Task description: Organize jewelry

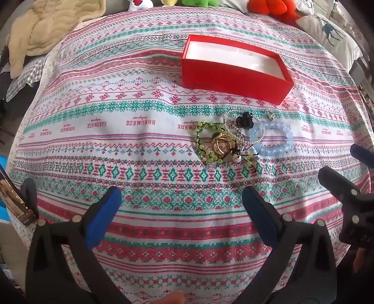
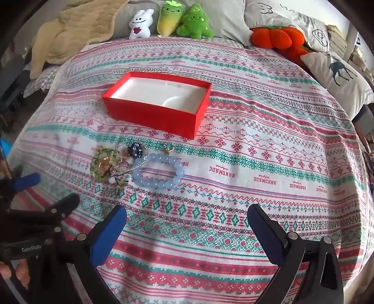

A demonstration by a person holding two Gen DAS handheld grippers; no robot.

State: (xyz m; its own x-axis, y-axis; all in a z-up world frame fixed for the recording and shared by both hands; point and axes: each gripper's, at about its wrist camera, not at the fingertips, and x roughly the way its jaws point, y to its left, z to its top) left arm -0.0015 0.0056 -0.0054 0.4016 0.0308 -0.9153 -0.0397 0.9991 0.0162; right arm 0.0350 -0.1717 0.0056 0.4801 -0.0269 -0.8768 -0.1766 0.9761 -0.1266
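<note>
An open red box (image 1: 233, 80) with a white lining stands on the patterned cloth; it also shows in the right wrist view (image 2: 154, 112). In front of it lies a heap of jewelry: a pale blue bead bracelet (image 1: 272, 140) (image 2: 159, 173), a green bead bracelet (image 1: 204, 143) (image 2: 102, 163) with gold rings (image 1: 222, 143) inside it, a small dark clip (image 1: 244, 120) (image 2: 135, 149) and a thin chain. My left gripper (image 1: 181, 198) is open and empty, short of the heap. My right gripper (image 2: 187, 217) is open and empty, to the right of the heap.
Plush toys (image 2: 182, 21) line the far edge, with orange plush pumpkins (image 2: 278, 37) and a deer pillow (image 2: 339, 77) at the right. A beige blanket (image 2: 77, 30) lies at the far left. The cloth (image 2: 257, 163) covers the whole surface.
</note>
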